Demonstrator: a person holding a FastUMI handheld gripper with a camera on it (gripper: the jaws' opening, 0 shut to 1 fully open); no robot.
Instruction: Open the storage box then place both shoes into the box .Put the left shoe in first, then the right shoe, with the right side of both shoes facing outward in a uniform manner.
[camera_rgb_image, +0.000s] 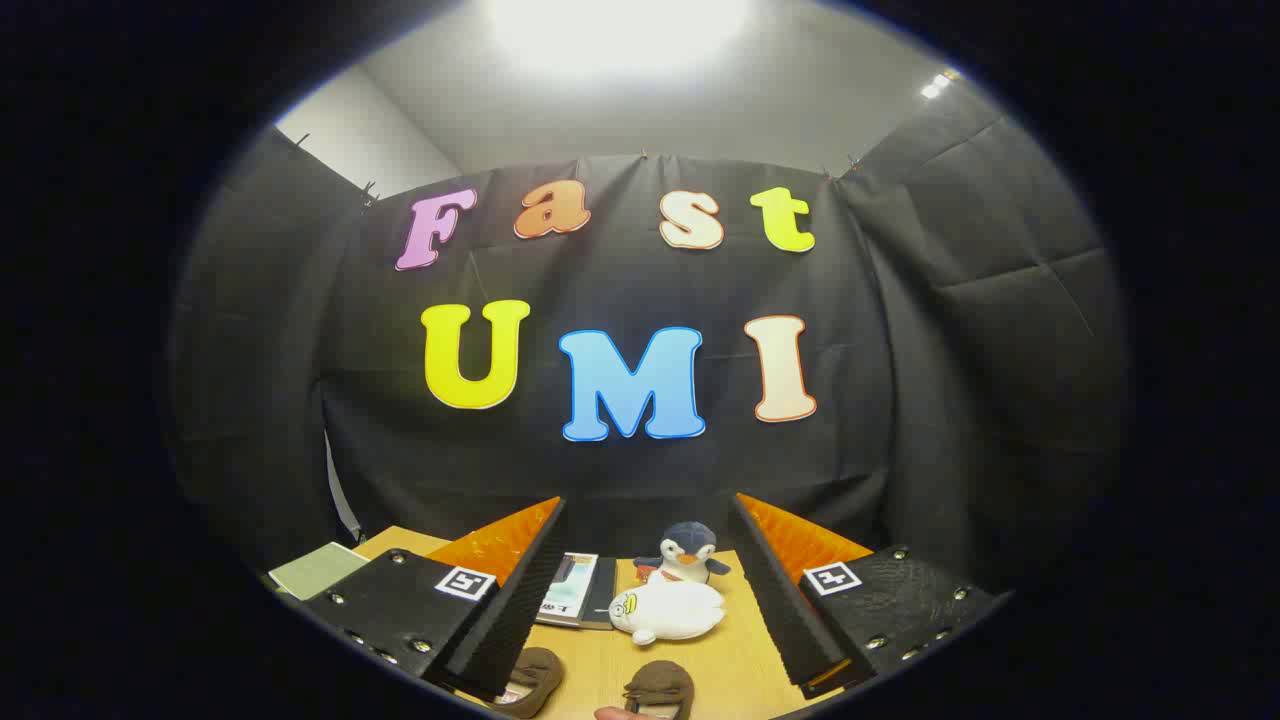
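Observation:
My gripper (648, 540) is held up over the wooden table (735, 655), open wide, with nothing between its fingers. Two small brown shoes lie low down between the fingers: one shoe (530, 680) close to the left finger (520, 590), the other shoe (662, 690) nearer the middle. Only their far ends show. A fingertip of a person's hand (625, 713) shows just beside the second shoe. I cannot make out the storage box.
A white plush seal (668, 612) and a penguin plush (688, 555) sit on the table beyond the shoes. Books (575, 590) lie left of them, and a pale green book (318, 570) rests at the far left corner. The black cloth wall stands behind the table.

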